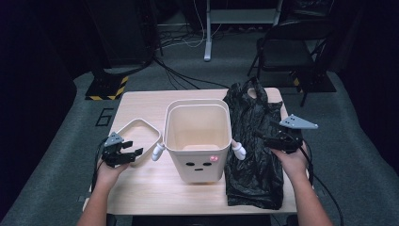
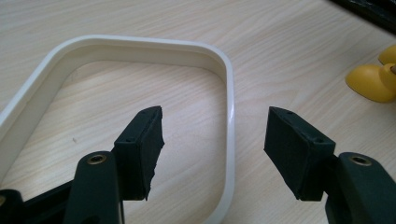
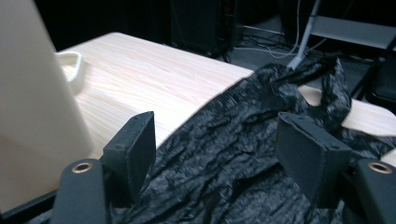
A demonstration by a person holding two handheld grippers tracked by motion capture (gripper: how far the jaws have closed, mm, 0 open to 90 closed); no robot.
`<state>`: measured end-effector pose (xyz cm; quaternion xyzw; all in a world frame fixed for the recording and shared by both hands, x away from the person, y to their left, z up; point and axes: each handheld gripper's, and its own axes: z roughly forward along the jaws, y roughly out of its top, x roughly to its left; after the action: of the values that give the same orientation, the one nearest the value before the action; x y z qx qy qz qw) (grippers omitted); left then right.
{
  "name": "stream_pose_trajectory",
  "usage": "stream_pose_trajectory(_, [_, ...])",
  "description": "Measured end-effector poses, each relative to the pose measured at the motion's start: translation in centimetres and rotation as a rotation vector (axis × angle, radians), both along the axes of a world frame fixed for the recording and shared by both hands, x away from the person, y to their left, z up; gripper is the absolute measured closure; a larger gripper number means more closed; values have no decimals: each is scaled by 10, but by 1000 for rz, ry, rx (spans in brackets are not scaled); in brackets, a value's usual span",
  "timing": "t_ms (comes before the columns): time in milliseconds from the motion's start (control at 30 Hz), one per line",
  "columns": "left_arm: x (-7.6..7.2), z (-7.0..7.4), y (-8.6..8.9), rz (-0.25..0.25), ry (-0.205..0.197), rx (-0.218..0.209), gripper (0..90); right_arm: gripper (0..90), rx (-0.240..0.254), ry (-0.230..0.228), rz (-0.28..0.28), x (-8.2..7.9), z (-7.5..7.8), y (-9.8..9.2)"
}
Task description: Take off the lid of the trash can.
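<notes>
Bag [image 3: 243, 154] below open right gripper [image 3: 215, 144]; untouched

Right gripper [image 3: 212, 154] hangs open above the crumpled black bag [image 3: 243, 154], cream bin [image 3: 32, 107] beside it

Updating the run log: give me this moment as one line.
left gripper: open over ring frame | right gripper: open above black bag | bin: unlined

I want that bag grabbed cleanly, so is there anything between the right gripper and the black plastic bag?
Nothing visible. The right gripper hangs just above the black plastic bag, jaws open, with bare air between the pads and the crumpled plastic. The cream bin stands off to one side, not in the path.
</notes>
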<state>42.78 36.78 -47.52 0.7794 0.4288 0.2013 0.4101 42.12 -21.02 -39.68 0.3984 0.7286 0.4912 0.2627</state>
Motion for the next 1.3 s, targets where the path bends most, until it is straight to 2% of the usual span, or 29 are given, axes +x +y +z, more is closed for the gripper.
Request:
stream_pose_trajectory(200, [1,-1,1,6,1,2,370,297,-36,32,-44,5,-20,-9])
stream_pose_trajectory(267, [1,-1,2,13,0,4,370,310,-29,62,-56,7,-30,-16])
stream_pose_trajectory(400, [1,-1,3,21,-2,-1,370,306,-4,74,-73,9,-39,-23])
stream_pose_trajectory(533, [2,-1,3,24,-2,4,370,264,13,85,-104,11,-48,-29])
stream_pose_trajectory(633, [2,-2,3,23,2,6,370,197,17,75,-104,12,-52,-31])
stream_pose_trajectory(767, [3,-2,3,26,3,0,372,127,28,81,-121,17,-56,-32])
stream_pose_trajectory(800, [3,-2,4,27,4,-1,372,59,40,86,-142,21,-58,-32])
stream_pose_trajectory(867, [4,-3,4,27,6,0,372,26,46,97,-160,25,-60,-32])
stream_pose_trajectory(1033, [5,-4,5,31,17,1,375,7,27,103,-176,34,-65,-26])
stream_pose_trajectory(1067, [5,-4,5,30,17,1,375,0,-4,98,-200,37,-68,-21])
stream_pose_trajectory(1167, [5,-4,6,28,16,-1,377,0,-21,98,-223,42,-72,-15])
stream_pose_trajectory(1233, [5,-4,6,30,16,-1,380,0,-19,105,-233,44,-74,-14])
stream_pose_trajectory(1267, [4,-4,6,28,18,0,383,0,-9,136,-267,49,-77,-13])
stream_pose_trajectory(1300, [4,-4,6,28,18,0,385,0,-9,136,-267,49,-77,-13])
